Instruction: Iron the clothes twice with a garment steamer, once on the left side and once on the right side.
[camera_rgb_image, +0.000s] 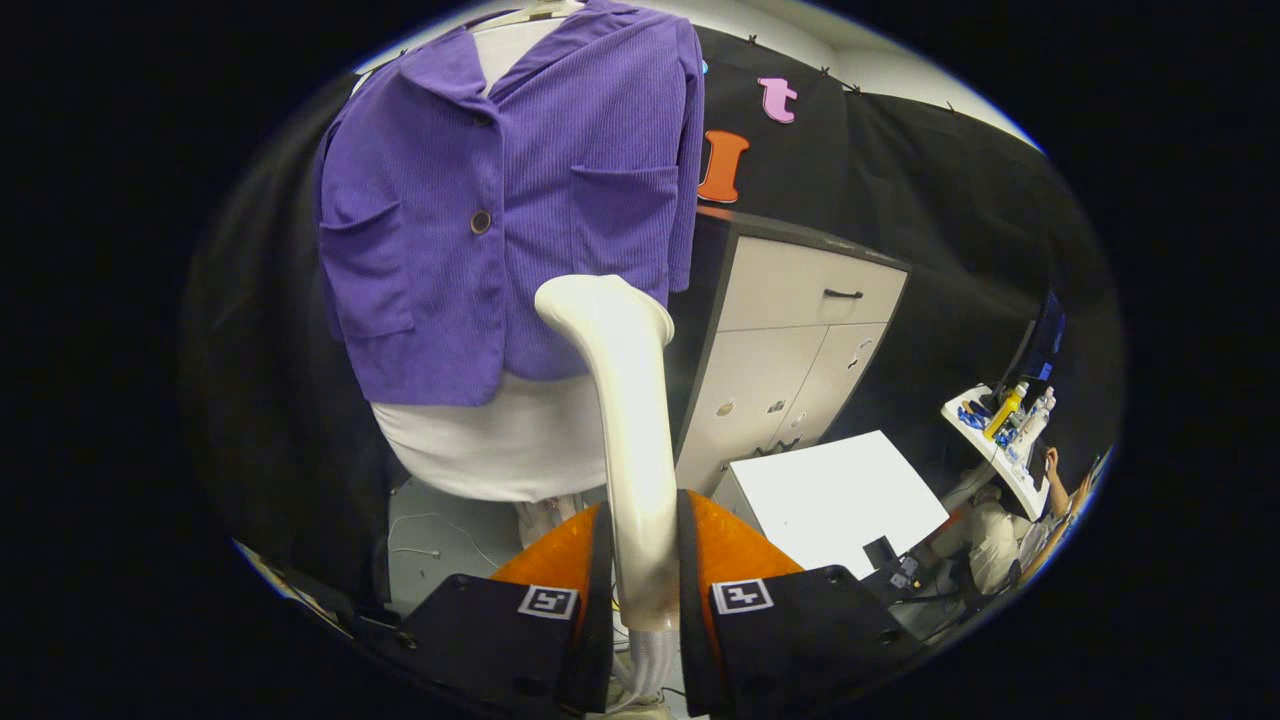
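A purple corduroy jacket (500, 210) hangs on a white mannequin torso (500, 445), buttoned, with a pocket on each side. My gripper (642, 580) is shut on the white garment steamer (625, 400), both fingers pressing the handle just above its ribbed hose. The steamer rises upright from between the fingers, and its flared head (600, 300) faces the jacket's lower right part, below the right pocket. Whether the head touches the cloth I cannot tell.
A white cabinet (790, 350) with a dark handle stands right of the mannequin, and a low white table (840, 495) sits in front of it. Farther right, a person sits at a desk (1000, 450) crowded with bottles. A cable lies on the floor below the mannequin.
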